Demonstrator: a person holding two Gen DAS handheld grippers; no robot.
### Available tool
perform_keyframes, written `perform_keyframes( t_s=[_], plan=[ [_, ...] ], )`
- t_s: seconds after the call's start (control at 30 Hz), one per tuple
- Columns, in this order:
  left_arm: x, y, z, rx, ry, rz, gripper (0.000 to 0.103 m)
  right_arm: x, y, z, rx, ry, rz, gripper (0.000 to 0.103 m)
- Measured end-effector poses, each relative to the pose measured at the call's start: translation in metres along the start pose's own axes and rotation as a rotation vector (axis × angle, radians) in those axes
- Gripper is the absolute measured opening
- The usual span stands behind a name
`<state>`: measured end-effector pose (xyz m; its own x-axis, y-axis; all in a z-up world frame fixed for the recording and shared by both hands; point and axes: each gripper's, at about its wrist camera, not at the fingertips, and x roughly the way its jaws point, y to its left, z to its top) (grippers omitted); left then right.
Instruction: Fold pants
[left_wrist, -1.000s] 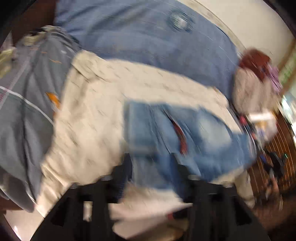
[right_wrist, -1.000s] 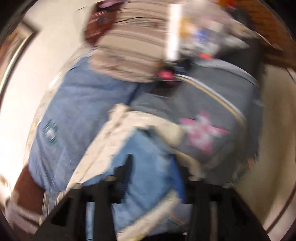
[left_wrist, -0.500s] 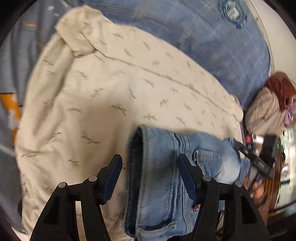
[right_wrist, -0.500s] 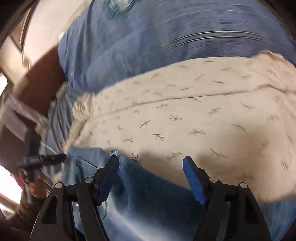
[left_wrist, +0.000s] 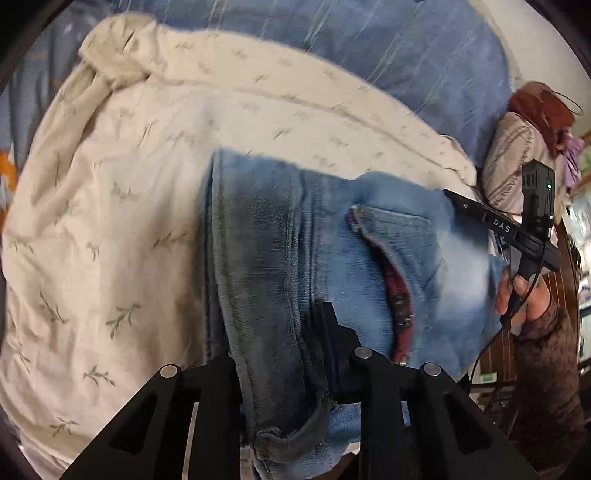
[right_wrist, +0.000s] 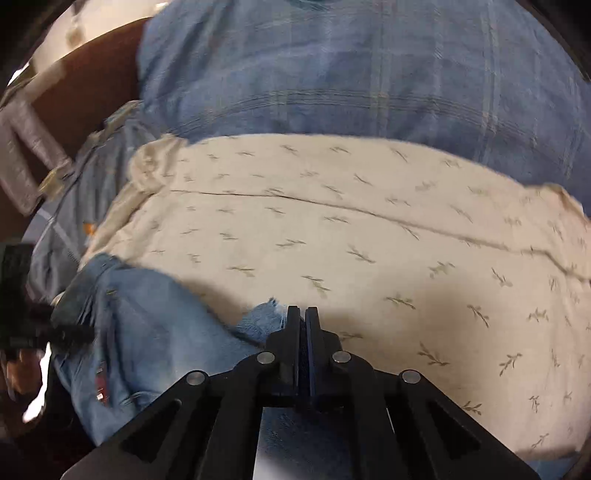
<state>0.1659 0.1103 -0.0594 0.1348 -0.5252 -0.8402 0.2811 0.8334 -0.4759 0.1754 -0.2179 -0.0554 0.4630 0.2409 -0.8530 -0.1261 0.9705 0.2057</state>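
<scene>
Light blue jeans (left_wrist: 332, 258) lie folded on a cream leaf-print blanket (left_wrist: 110, 221). My left gripper (left_wrist: 280, 332) is shut on the jeans' thick folded edge; denim fills the gap and hides the left finger. In the right wrist view the jeans (right_wrist: 155, 325) lie at lower left. My right gripper (right_wrist: 303, 314) has its jaws pressed together on a frayed corner of the jeans (right_wrist: 264, 319). The right gripper's body also shows in the left wrist view (left_wrist: 517, 232), held by a hand.
The cream blanket (right_wrist: 369, 240) lies on a blue plaid bedspread (right_wrist: 351, 74). Striped and red clothes (left_wrist: 524, 147) are piled at the far right. A dark wooden bed frame (right_wrist: 92, 81) is at the upper left.
Both grippers were open half a second ago and have closed on the jeans. The left took the folded edge, the right took the frayed corner.
</scene>
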Motion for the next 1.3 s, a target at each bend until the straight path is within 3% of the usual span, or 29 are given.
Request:
perform_keyframes(
  t_s=[0.13,0.17,0.2,0.27,0.3,0.33,0.37,0.4,0.43,0.47,0.5,0.53,0.57,0.67,0.77,0.83,0.87,0.97,1.0,1.03,1.13,1.2,1.3],
  plan=[
    [-0.013,0.011,0.002,-0.018,0.002,-0.032,0.021,-0.007,-0.014,-0.007,0.096,-0.025,0.048,0.010],
    [-0.018,0.011,0.003,-0.011,-0.006,-0.038,0.021,-0.014,-0.017,-0.007,0.121,-0.038,0.069,0.018],
    [-0.022,0.012,0.006,-0.008,-0.018,-0.041,0.025,-0.022,-0.025,-0.008,0.161,-0.051,0.119,0.041],
    [-0.030,0.014,0.011,-0.027,-0.052,-0.045,0.033,-0.034,-0.037,-0.009,0.226,-0.091,0.142,0.068],
    [-0.030,0.016,0.013,-0.042,-0.068,-0.049,0.044,-0.036,-0.035,-0.011,0.233,-0.099,0.130,0.073],
    [-0.029,0.019,0.015,-0.065,-0.069,-0.050,0.050,-0.036,-0.036,-0.013,0.234,-0.084,0.121,0.073],
    [-0.027,0.020,0.015,-0.090,-0.057,-0.057,0.050,-0.032,-0.036,-0.016,0.235,-0.058,0.104,0.073],
    [-0.026,0.021,0.010,-0.098,-0.041,-0.076,0.048,-0.025,-0.034,-0.020,0.231,-0.026,0.091,0.073],
    [-0.019,0.017,0.009,-0.085,-0.024,-0.077,0.038,-0.018,-0.029,-0.022,0.215,-0.002,0.077,0.073],
    [-0.013,0.012,0.006,-0.067,-0.010,-0.062,0.029,-0.012,-0.021,-0.025,0.169,0.017,0.046,0.061],
    [-0.007,0.007,0.000,-0.052,0.011,-0.055,0.022,-0.004,-0.010,-0.027,0.104,0.030,0.012,0.026],
    [-0.006,0.003,-0.007,-0.043,0.007,-0.036,0.022,0.000,-0.002,-0.027,0.059,0.045,-0.003,0.009],
    [-0.007,0.000,-0.011,-0.031,-0.008,-0.020,0.022,0.001,0.006,-0.025,0.036,0.035,0.001,0.002],
    [-0.007,-0.004,-0.020,-0.005,-0.032,0.024,0.022,-0.011,0.003,-0.022,0.045,-0.030,-0.002,0.003],
    [-0.011,0.006,-0.018,-0.076,-0.012,0.007,0.022,0.011,-0.011,-0.023,0.084,0.045,-0.067,0.022],
    [-0.025,0.005,-0.022,-0.060,-0.042,0.015,0.023,-0.010,-0.015,-0.029,0.136,-0.026,-0.021,0.023],
    [-0.032,0.003,-0.024,-0.048,-0.052,0.017,0.025,-0.027,-0.019,-0.035,0.169,-0.073,0.015,0.029],
    [-0.055,-0.003,-0.038,-0.018,-0.087,-0.013,0.037,-0.082,-0.047,-0.063,0.275,-0.209,0.047,0.059],
    [-0.060,-0.004,-0.043,-0.011,-0.096,-0.033,0.049,-0.107,-0.067,-0.080,0.333,-0.261,0.015,0.063],
    [-0.063,-0.005,-0.047,-0.003,-0.108,-0.046,0.057,-0.125,-0.084,-0.092,0.387,-0.297,-0.020,0.063],
    [-0.064,0.003,-0.053,-0.001,-0.120,-0.034,0.057,-0.175,-0.155,-0.143,0.592,-0.362,-0.151,0.066],
    [-0.052,0.008,-0.048,-0.048,-0.084,-0.035,0.057,-0.187,-0.194,-0.172,0.704,-0.327,-0.216,0.066],
    [-0.033,0.007,-0.039,-0.083,-0.044,-0.013,0.056,-0.180,-0.216,-0.191,0.749,-0.277,-0.240,0.066]
  ],
)
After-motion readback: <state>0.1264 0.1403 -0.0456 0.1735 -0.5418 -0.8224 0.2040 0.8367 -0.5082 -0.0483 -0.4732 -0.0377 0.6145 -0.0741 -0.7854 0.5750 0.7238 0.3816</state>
